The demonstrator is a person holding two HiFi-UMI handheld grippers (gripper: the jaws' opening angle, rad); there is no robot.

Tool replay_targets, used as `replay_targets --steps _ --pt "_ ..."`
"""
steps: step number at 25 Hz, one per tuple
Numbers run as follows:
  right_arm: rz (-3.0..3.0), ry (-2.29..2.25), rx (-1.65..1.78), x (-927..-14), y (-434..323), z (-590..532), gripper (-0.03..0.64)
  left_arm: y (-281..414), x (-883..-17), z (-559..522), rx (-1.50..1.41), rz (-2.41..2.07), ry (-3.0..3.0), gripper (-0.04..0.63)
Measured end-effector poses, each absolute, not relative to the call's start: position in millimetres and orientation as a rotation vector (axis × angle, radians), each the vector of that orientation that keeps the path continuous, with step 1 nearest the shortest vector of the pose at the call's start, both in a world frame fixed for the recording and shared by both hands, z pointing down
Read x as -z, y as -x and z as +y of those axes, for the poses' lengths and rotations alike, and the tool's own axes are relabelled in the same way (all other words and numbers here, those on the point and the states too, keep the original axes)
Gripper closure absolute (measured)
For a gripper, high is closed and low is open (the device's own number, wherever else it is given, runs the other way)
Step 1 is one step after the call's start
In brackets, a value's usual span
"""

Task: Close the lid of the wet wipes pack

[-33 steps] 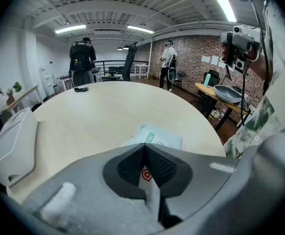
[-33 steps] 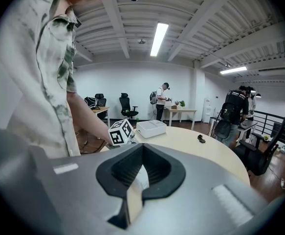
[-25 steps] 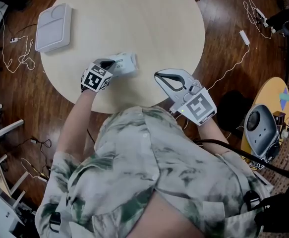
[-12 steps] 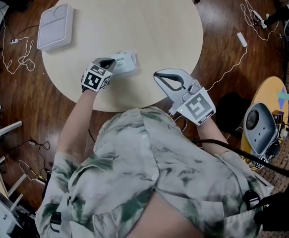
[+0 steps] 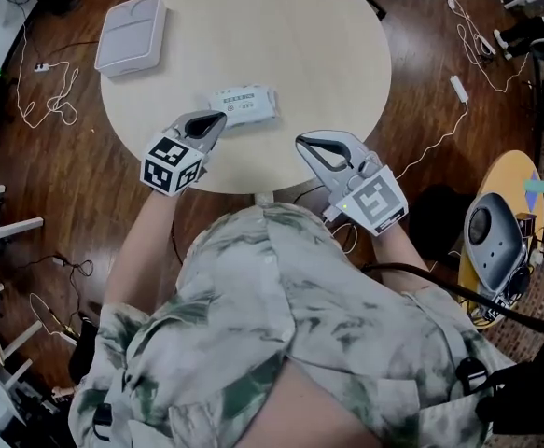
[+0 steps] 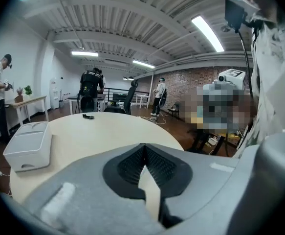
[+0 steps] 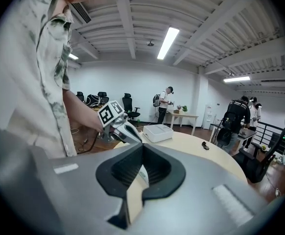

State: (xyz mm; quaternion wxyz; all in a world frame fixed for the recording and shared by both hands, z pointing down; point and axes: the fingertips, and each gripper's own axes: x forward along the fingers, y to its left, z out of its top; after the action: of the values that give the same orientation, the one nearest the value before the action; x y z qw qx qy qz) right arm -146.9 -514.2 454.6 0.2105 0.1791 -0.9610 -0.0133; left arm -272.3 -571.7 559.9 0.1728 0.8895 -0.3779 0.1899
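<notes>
A single white box (image 5: 130,34) sat at the far left of the round surface (image 5: 299,54), close to its rim. The left claw (image 5: 211,121) hung over the near edge with its jaws pressed together on nothing, its tip just beside the near left corner of the one wet wipes pack (image 5: 243,105) but not touching it. The pack lay flat, a little in from the near edge, with bare surface stretching beyond it and to its right. The right claw (image 5: 301,141) hovered at the near rim, to the right of the pack and apart from it, jaws likewise closed and empty. Two claws, one pack, one box.
</notes>
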Motion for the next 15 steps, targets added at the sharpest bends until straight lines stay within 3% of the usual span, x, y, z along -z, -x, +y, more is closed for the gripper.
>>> replay_targets --steps 15 --pt "-2.684 -0.575 0.117 -434 198 -385 0.611 296 -448 -371 -0.369 -0.978 -2.769 0.594"
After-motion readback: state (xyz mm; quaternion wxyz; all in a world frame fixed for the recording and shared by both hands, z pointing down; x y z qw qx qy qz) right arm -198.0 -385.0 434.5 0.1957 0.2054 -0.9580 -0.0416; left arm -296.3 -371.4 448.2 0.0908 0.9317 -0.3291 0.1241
